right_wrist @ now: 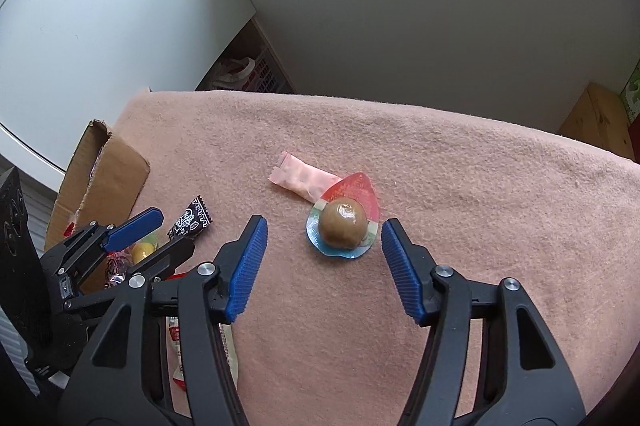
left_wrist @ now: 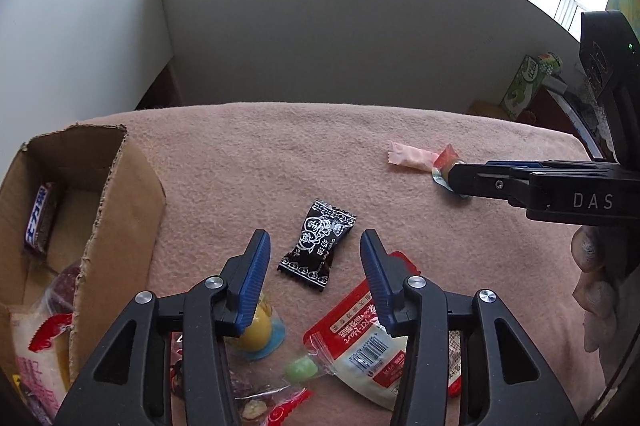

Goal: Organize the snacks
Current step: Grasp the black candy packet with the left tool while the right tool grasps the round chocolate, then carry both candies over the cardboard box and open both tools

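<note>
Brown jelly cup (right_wrist: 343, 229): between spread right gripper (right_wrist: 324, 226) fingers.
Black candy (left_wrist: 317, 245): just ahead of spread left gripper (left_wrist: 314, 242).

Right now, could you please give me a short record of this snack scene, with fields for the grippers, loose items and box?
left gripper: open, above the black candy packet
right gripper: open, straddling the brown jelly cup
pink sachet: on the pink blanket, touching the jelly cup's far edge
cardboard box: open, at the left, already holding a chocolate bar
</note>
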A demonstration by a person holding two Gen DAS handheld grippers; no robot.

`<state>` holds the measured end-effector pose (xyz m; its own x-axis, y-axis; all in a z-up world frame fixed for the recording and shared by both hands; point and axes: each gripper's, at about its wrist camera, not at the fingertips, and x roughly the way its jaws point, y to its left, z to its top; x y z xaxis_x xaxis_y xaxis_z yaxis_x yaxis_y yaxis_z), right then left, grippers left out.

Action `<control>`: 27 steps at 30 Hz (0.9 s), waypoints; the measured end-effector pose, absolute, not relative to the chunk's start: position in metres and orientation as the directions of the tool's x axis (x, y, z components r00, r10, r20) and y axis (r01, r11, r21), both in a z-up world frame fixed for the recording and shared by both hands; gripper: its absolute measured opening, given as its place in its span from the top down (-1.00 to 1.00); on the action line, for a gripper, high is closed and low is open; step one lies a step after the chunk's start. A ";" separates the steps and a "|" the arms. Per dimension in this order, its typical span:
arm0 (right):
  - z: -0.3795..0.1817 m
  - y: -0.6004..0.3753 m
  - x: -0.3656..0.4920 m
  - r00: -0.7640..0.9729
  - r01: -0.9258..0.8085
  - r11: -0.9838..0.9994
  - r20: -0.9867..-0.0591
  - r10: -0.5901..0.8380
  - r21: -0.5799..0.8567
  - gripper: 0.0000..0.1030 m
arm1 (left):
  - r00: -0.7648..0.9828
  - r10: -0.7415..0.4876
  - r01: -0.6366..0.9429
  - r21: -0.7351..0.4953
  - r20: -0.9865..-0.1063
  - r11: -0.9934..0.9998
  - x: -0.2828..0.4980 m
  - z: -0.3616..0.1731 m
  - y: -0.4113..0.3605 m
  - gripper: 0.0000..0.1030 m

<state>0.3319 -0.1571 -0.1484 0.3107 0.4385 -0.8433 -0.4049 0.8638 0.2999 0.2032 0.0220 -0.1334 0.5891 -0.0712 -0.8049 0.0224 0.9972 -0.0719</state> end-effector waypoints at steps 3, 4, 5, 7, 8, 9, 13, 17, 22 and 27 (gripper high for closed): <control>-0.152 -0.152 0.335 0.304 -0.408 0.867 -0.853 0.425 0.287 -0.12 | 0.583 -0.068 0.029 -0.063 -0.810 0.998 0.206 -0.137 0.021 0.11; -0.153 -0.150 0.336 0.302 -0.409 0.868 -0.856 0.420 0.282 -0.06 | 0.581 -0.067 0.034 -0.058 -0.811 0.998 0.206 -0.138 0.020 0.12; -0.154 -0.148 0.337 0.304 -0.410 0.870 -0.859 0.412 0.272 -0.04 | 0.579 -0.063 0.039 -0.049 -0.813 0.998 0.208 -0.139 0.019 0.12; -0.154 -0.144 0.338 0.310 -0.414 0.874 -0.863 0.398 0.255 -0.04 | 0.574 -0.055 0.048 -0.033 -0.817 0.998 0.209 -0.143 0.018 0.32; -0.154 -0.143 0.338 0.310 -0.414 0.875 -0.865 0.394 0.251 -0.04 | 0.571 -0.056 0.050 -0.034 -0.819 0.998 0.210 -0.144 0.018 0.35; -0.154 -0.142 0.339 0.311 -0.413 0.877 -0.867 0.388 0.244 -0.02 | 0.574 -0.055 0.052 -0.031 -0.817 0.998 0.209 -0.145 0.017 0.36; -0.154 -0.138 0.337 0.320 -0.419 0.884 -0.878 0.355 0.205 0.26 | 0.576 -0.056 0.069 -0.020 -0.816 0.997 0.208 -0.146 0.015 0.55; -0.153 -0.141 0.335 0.313 -0.421 0.882 -0.879 0.360 0.212 0.30 | 0.574 -0.064 0.065 -0.032 -0.816 0.997 0.208 -0.145 0.017 0.55; -0.150 -0.149 0.331 0.315 -0.418 0.881 -0.875 0.368 0.220 0.38 | 0.573 -0.075 0.066 -0.045 -0.816 0.997 0.210 -0.144 0.017 0.55; -0.148 -0.160 0.324 0.312 -0.411 0.880 -0.870 0.381 0.238 0.45 | 0.579 -0.094 0.060 -0.073 -0.810 0.996 0.205 -0.141 0.020 0.56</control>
